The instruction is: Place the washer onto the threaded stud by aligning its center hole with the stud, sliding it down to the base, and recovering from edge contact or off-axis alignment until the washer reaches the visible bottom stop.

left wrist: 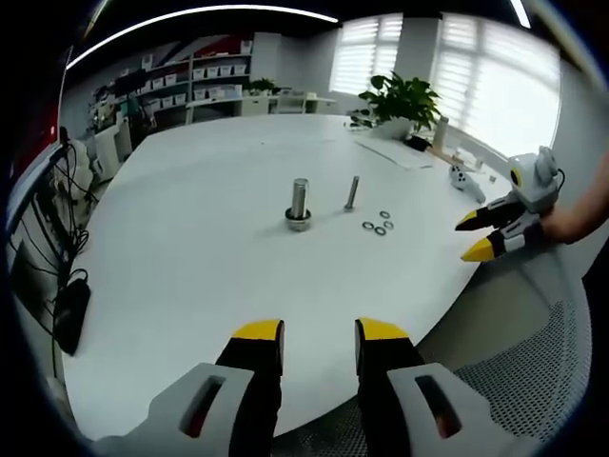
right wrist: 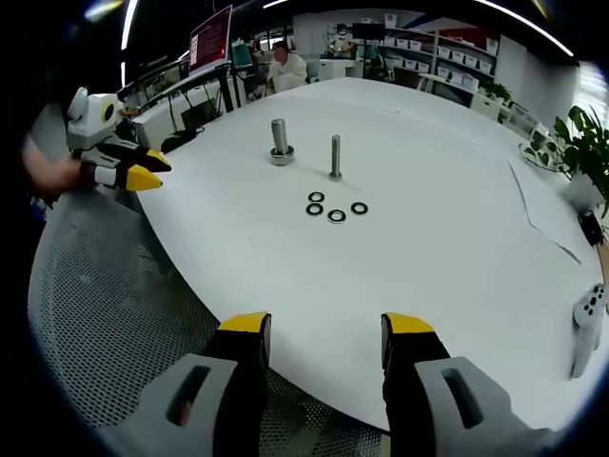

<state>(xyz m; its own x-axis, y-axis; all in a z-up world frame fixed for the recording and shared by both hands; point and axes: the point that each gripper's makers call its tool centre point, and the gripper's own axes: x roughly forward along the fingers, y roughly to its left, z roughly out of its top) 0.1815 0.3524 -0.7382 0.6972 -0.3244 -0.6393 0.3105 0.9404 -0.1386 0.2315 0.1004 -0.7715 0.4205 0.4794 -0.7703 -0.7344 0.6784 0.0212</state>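
1. Shelves of white bins (left wrist: 195,76), window blinds and a potted plant (left wrist: 400,100) ring a large round white worktop (left wrist: 190,286) in an office room; a seated person (right wrist: 284,65) shows beyond its far edge in the right gripper view.
2. Near the middle of the worktop stands a thick bolt (left wrist: 299,204) upright on a wide nut-like base, and just beside it a thinner threaded stud (left wrist: 352,192), also upright.
3. Four dark washers (right wrist: 334,207) lie flat in a loose cluster on the worktop near the stud's foot, apart from it; none is on the stud.
4. Left tool (left wrist: 319,338) rises from the bottom of the left gripper view, its yellow-tipped jaws parted with a clear gap and nothing between them, over the near edge of the worktop.
5. Right tool (right wrist: 326,333) likewise has its jaws spread wide and empty, hovering at the worktop's edge above a perforated grey surface (right wrist: 105,314).
6. Each tool also appears in the other's view, held in a hand at the worktop's rim, well apart from the washers.
7. A white controller (right wrist: 587,328) rests at the worktop's edge on the right of the right gripper view.
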